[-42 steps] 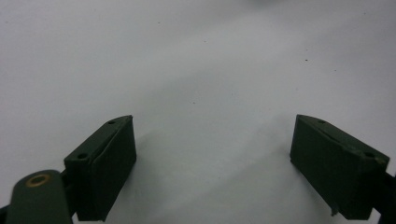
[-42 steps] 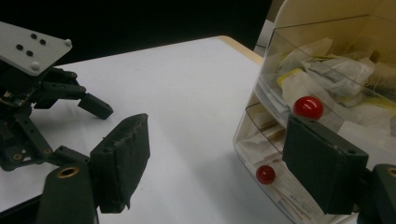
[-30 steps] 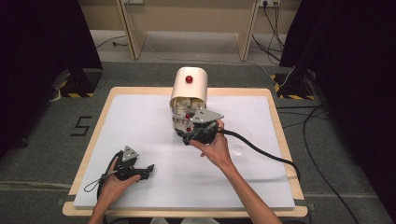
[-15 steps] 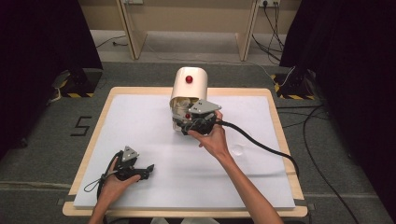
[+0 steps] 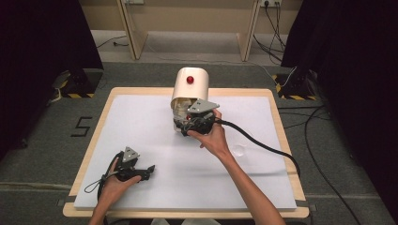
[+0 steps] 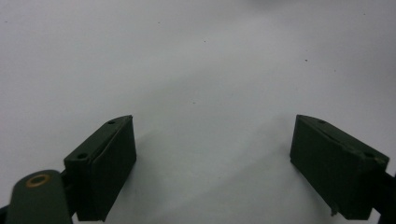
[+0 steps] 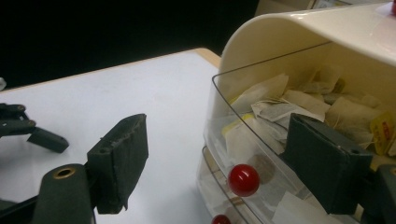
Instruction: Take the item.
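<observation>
Cream tea-bag dispenser (image 5: 189,89): far centre of desk (image 5: 141,122), clear drawer (image 7: 261,140) with red knob (image 7: 243,180) tilted out. Right claw (image 7: 219,158): jaws apart, straddling the knob. Left claw (image 6: 215,168): jaws apart, empty, well nearer than the dispenser, leftward.

1. A cream container (image 5: 190,84) with a red knob (image 5: 190,79) on top stands on the white-topped table (image 5: 141,122), toward its far edge.
2. The right hand (image 5: 213,138) holds its hand-held gripper (image 5: 195,123) against the container's near, open front.
3. A black cable (image 5: 263,145) trails from it across the table to the right.
4. The left hand (image 5: 112,185) rests its hand-held gripper (image 5: 146,171) near the table's front left corner, well apart from the container.
</observation>
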Demonstrator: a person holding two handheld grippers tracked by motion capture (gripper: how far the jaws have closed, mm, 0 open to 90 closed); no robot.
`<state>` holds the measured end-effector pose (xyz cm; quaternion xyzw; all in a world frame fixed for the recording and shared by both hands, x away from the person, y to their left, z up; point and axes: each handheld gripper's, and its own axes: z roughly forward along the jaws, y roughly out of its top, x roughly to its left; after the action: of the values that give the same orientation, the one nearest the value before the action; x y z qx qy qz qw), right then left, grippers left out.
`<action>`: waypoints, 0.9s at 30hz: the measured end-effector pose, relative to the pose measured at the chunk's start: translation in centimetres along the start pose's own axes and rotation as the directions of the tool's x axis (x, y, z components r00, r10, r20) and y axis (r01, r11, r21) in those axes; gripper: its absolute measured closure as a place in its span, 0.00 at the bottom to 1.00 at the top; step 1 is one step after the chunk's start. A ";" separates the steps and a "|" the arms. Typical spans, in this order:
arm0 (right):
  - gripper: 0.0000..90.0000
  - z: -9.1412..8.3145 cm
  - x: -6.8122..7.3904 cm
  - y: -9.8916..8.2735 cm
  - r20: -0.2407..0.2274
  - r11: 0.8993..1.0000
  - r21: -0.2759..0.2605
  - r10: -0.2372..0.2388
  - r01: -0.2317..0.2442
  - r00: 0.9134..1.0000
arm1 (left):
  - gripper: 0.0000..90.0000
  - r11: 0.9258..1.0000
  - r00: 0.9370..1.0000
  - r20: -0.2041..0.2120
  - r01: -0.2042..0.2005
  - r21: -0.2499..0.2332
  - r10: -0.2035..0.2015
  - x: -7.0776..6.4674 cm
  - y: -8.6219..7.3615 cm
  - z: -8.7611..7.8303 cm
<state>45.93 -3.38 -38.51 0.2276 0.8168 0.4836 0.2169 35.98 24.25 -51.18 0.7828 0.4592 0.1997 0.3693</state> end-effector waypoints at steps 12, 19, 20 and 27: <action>0.24 -1.4 2.1 -0.8 -0.030 0.998 0.017 -0.064 0.065 0.997 | 0.15 1.000 1.000 -0.001 0.000 0.000 0.000 0.0 0.0 0.0; 0.25 -2.0 2.7 -1.5 -0.052 0.999 -0.014 -0.052 0.051 0.997 | 0.15 1.000 1.000 -0.001 0.001 0.000 -0.001 0.0 0.0 0.0; 0.25 -2.1 2.7 -1.5 -0.054 0.998 -0.009 -0.060 0.060 0.997 | 0.15 1.000 1.000 -0.001 0.001 0.000 -0.001 0.0 0.0 0.0; 0.26 -2.4 3.0 -1.6 -0.069 0.998 -0.008 -0.057 0.056 0.996 | 0.15 1.000 1.000 -0.001 0.000 0.000 0.000 0.0 0.0 0.0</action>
<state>41.84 -4.00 -39.31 0.1867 0.8285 0.4875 0.2027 35.97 24.24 -51.18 0.7827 0.4596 0.1999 0.3691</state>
